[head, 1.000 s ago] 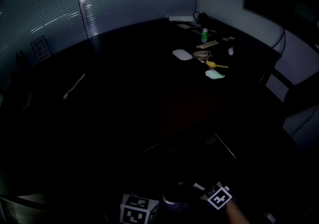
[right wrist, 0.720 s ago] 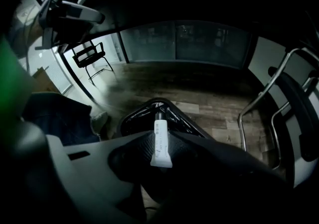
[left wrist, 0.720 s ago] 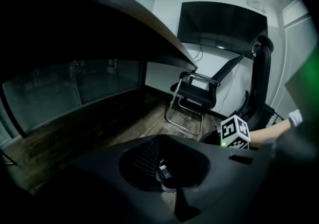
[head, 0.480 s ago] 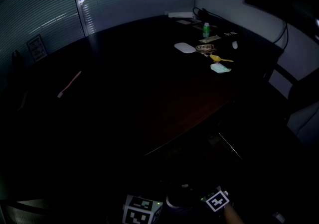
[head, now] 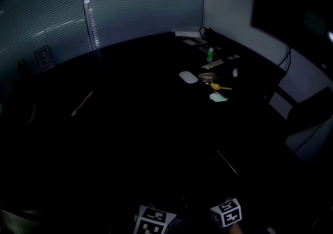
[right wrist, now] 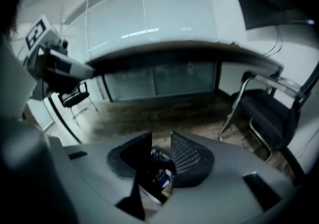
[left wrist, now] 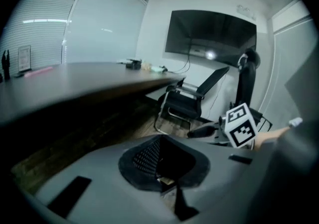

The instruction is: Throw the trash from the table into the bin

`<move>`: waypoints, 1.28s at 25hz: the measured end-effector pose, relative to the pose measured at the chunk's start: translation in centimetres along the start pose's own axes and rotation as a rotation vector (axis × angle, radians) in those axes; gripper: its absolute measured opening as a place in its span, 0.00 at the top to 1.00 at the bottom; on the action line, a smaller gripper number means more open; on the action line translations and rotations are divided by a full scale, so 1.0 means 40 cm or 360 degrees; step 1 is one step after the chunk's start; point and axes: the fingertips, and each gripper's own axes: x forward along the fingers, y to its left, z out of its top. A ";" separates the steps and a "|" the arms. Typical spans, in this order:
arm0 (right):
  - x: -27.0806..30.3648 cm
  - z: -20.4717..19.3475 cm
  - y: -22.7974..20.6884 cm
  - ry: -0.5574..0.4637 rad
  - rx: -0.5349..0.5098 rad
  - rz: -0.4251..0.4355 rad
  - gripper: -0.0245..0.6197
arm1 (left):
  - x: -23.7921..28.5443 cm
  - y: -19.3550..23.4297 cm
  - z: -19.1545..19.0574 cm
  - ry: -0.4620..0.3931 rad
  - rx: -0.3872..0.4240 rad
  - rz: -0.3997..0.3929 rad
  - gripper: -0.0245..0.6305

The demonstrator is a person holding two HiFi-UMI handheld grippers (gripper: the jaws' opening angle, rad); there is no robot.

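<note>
On the dark table (head: 135,124) the trash lies at the far right: a teal crumpled piece (head: 218,97), a yellow item (head: 219,87) and a round brown item (head: 207,77). Both grippers hang below the table edge; only their marker cubes show in the head view, left cube (head: 153,221) and right cube (head: 227,212). My right gripper (right wrist: 162,141) has just been opening; its pads stand apart, and crumpled blue-white scraps (right wrist: 160,170) show in the gap, touching or below I cannot tell. My left gripper (left wrist: 160,141) is dim; its jaw gap is unreadable.
A white mouse-shaped object (head: 188,77), a green bottle (head: 210,53) and a pink stick (head: 82,103) also lie on the table. Black office chairs stand close by (left wrist: 187,103) (right wrist: 271,113). The floor under the table is wood (right wrist: 164,113).
The head view has shifted: the items on the table now sit a little lower and further left. Both marker cubes stay at the bottom edge, and the arm behind the right cube no longer shows.
</note>
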 end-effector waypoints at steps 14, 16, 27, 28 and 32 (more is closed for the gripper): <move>-0.442 0.593 0.246 -0.0617 -0.0127 0.0103 0.89 | -0.440 0.046 0.281 -0.0373 -0.0177 0.0360 0.96; -0.462 0.649 0.308 -0.0634 -0.0187 0.0146 0.90 | -0.523 0.078 0.304 -0.0441 -0.0221 0.0434 0.96; -0.498 0.819 0.595 -0.0739 -0.0278 0.0412 0.95 | -0.849 0.200 0.279 -0.0641 -0.0363 0.0807 0.96; -0.500 0.824 0.616 -0.0739 -0.0282 0.0436 0.95 | -0.873 0.208 0.275 -0.0641 -0.0362 0.0843 0.96; -0.500 0.831 0.687 -0.0744 -0.0322 0.0504 0.95 | -0.938 0.234 0.250 -0.0665 -0.0385 0.0941 0.96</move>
